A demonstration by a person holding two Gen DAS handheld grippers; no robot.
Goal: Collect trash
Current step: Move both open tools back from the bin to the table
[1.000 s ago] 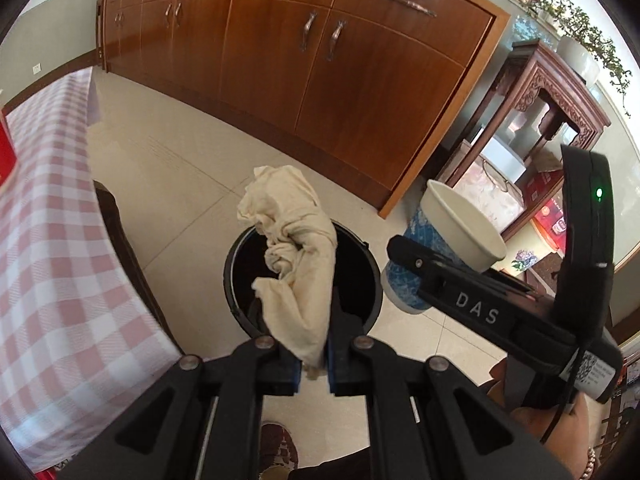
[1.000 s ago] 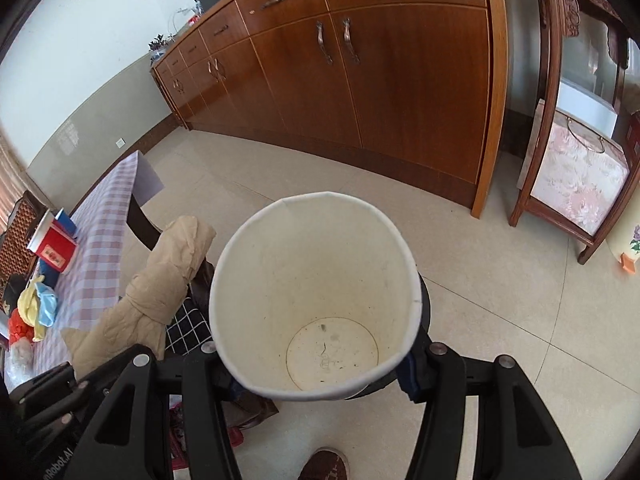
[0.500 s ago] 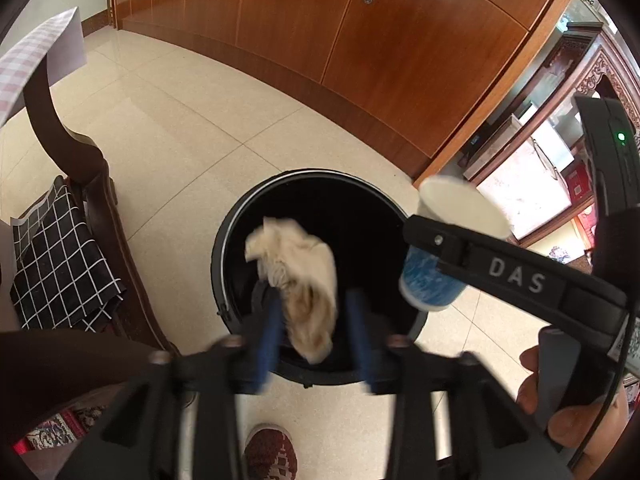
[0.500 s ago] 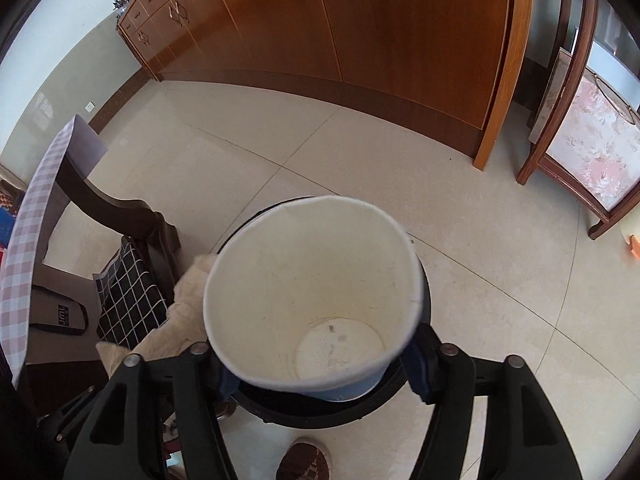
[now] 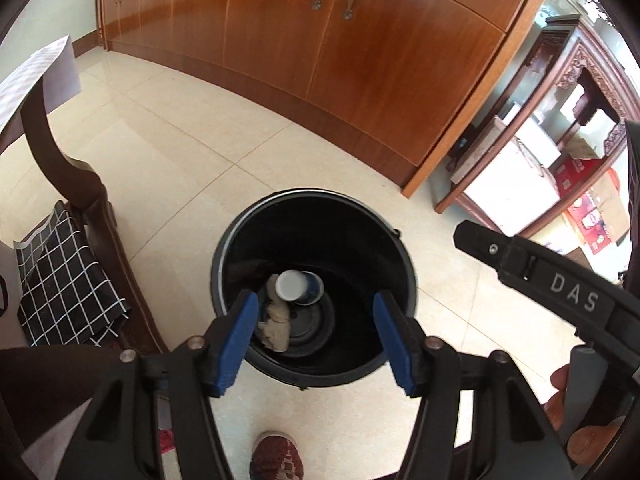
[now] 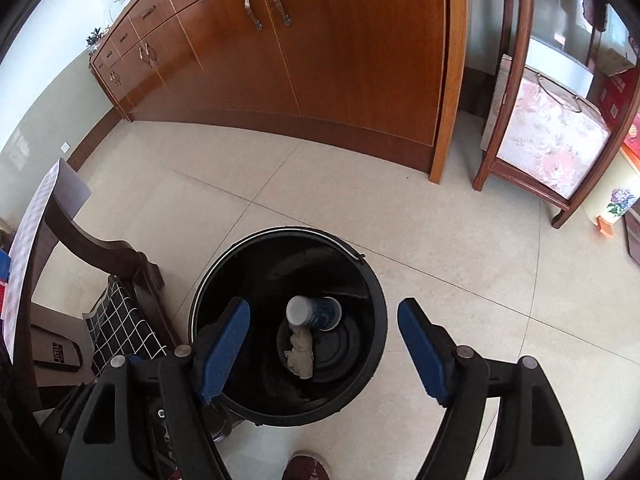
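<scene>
A black round bin [image 5: 240, 236] stands on the tiled floor; it also shows in the right wrist view [image 6: 224, 268]. Inside it lie a blue-and-white paper cup [image 5: 298, 286] on its side and a crumpled beige napkin [image 5: 276, 322]. The right wrist view shows the same cup [image 6: 314, 312] and napkin [image 6: 300, 354]. My left gripper [image 5: 316, 332] is open and empty above the bin's near rim. My right gripper [image 6: 324, 344] is open and empty above the bin; its body shows at the right in the left wrist view [image 5: 560, 292].
A dark wooden chair [image 5: 76, 184] with a black checked cushion [image 5: 60, 284] stands left of the bin. Brown wooden cabinets [image 5: 340, 60] line the far wall. A carved side table [image 5: 560, 128] holding boxes stands at the right. My shoe [image 5: 276, 456] is near the bin.
Both grippers opened. The napkin dropped from the left one and the cup from the right one into the bin. Both now look straight down into it.
</scene>
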